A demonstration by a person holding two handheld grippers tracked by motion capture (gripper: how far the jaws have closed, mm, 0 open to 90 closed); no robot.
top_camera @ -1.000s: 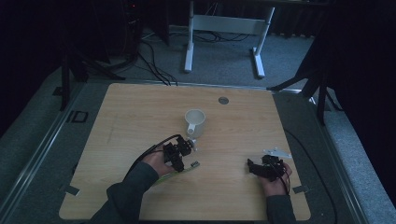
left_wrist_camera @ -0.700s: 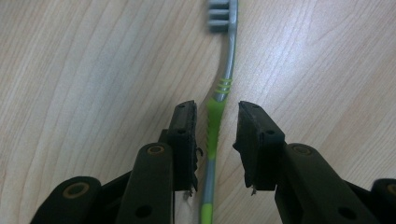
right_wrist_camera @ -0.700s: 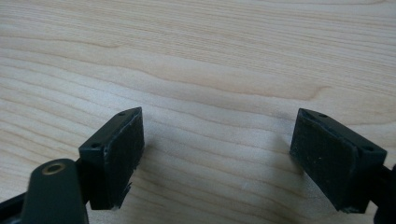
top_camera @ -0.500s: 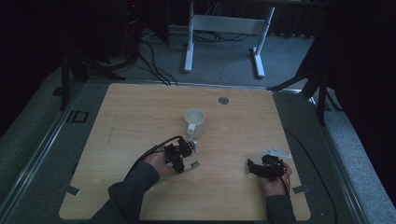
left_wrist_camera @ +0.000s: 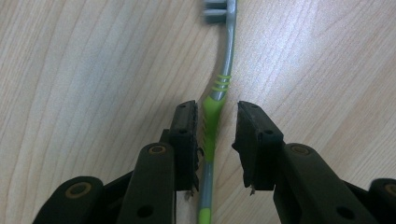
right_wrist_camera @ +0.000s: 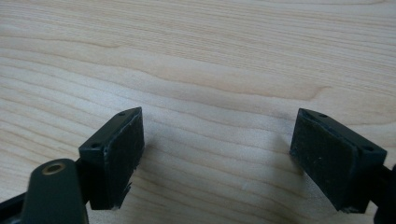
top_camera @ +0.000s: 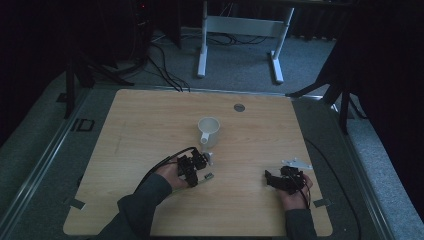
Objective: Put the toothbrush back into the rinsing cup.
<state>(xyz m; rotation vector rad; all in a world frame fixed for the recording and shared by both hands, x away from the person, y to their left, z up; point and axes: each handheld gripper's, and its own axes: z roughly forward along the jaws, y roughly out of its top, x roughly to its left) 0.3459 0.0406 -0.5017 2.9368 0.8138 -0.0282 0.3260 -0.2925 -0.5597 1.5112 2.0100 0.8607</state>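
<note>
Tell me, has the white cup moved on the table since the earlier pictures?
No. The white cup stands at the same spot, just below and left of the round grey disc in the table.

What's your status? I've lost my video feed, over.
Left gripper open, jaws astride the toothbrush lying flat, one pad touching. Right gripper open, nothing between its jaws. Mug stands apart, nothing blocking.

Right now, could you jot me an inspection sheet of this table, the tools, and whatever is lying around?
Surface: pale wooden tabletop, bare grain.
Job's things: green-and-grey plastic toothbrush lying flat; white ceramic mug upright beyond it.
Clutter: small grey round disc near far edge.
Grippers: left gripper straddles the toothbrush handle, gap on one side; right gripper wide open over bare wood.
Cables: black cable trailing from left gripper.
Surroundings: grey carpet, white metal stand.
</note>
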